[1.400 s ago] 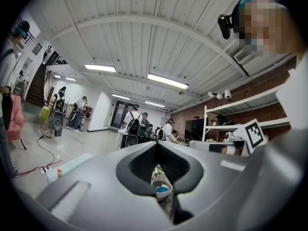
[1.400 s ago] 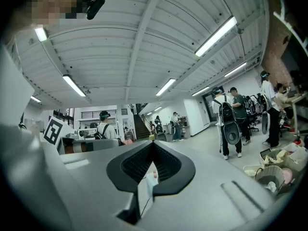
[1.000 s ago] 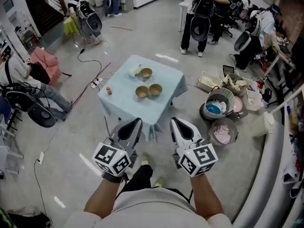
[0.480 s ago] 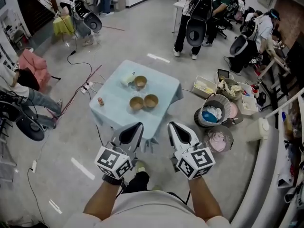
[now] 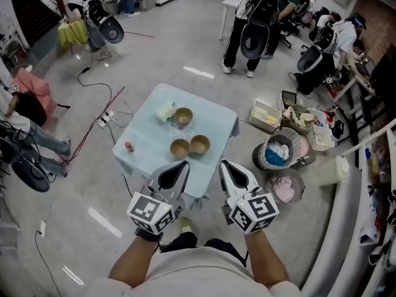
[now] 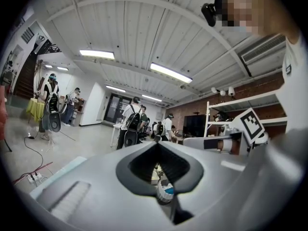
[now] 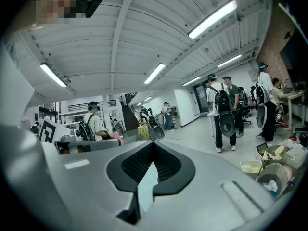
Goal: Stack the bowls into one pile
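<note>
View from above, looking steeply down at a small square table [image 5: 150, 142] draped in a pale blue cloth, standing on a grey workshop floor. Three tan bowls sit on it, all upright and none stacked. The near-left bowl [image 5: 180, 148] and the near-right bowl [image 5: 200, 144] stand side by side, touching or nearly so, towards the side of the table closest to the person. The far bowl [image 5: 183, 116] stands apart from them, further back, just beside a white container [image 5: 164, 112] lying on the cloth. A small red-topped item [image 5: 129, 146] stands alone near the table's left edge.

Two bare forearms reach forward at the bottom of the view, each hand gripping a grey tool topped with a marker cube. The left gripper [image 5: 179, 167] and the right gripper [image 5: 228, 167] are held level, side by side and apart, short of the table and touching nothing. The left gripper view shows its jaw tips pressed together [image 6: 157, 143] with nothing pinched; the right gripper view shows the same [image 7: 153, 142], tips meeting and nothing between them.

To the right of the table stand round bins [image 5: 279, 146] holding rags. Cables [image 5: 102, 98] trail over the floor at left. People wearing backpacks [image 5: 260, 23] stand in the background
</note>
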A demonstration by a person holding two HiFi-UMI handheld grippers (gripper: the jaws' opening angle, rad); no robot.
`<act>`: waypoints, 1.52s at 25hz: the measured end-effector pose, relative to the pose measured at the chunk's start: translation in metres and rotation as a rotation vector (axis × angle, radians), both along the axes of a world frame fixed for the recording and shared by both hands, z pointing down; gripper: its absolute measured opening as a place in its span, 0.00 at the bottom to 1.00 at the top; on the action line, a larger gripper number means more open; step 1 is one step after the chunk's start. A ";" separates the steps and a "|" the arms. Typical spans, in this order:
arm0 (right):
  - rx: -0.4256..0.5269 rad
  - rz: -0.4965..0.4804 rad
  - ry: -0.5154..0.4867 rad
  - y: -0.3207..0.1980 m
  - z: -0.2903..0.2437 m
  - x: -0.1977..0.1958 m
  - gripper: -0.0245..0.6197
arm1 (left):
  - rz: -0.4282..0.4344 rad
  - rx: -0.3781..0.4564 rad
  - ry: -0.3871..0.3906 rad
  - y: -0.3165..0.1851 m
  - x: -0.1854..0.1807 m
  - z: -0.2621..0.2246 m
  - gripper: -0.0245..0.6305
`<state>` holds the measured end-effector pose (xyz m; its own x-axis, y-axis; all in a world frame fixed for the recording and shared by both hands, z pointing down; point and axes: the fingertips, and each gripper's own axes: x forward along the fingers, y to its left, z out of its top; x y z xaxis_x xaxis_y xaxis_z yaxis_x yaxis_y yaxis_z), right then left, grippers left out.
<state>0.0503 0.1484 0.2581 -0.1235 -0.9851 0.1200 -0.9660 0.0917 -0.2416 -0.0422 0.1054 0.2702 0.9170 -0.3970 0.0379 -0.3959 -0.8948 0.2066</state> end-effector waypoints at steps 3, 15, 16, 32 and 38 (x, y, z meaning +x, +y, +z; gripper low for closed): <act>-0.021 0.003 0.001 -0.018 0.007 -0.004 0.05 | 0.007 -0.005 -0.001 -0.019 -0.001 0.005 0.05; -0.098 -0.016 0.001 -0.091 0.055 0.025 0.05 | -0.020 -0.042 -0.030 -0.083 0.024 0.049 0.05; -0.103 -0.023 0.004 -0.102 0.060 0.030 0.05 | -0.022 -0.042 -0.033 -0.092 0.029 0.054 0.05; -0.331 -0.263 -0.033 -0.216 0.191 0.101 0.06 | -0.151 -0.155 -0.145 -0.195 0.113 0.154 0.05; -0.464 -0.311 -0.047 -0.234 0.267 0.115 0.06 | -0.196 -0.213 -0.197 -0.216 0.123 0.207 0.05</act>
<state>0.1648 -0.0854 0.5252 -0.4154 -0.7466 0.5197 -0.8978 0.2444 -0.3664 0.0811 -0.1109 0.4771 0.7910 -0.5287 0.3078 -0.6066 -0.7430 0.2828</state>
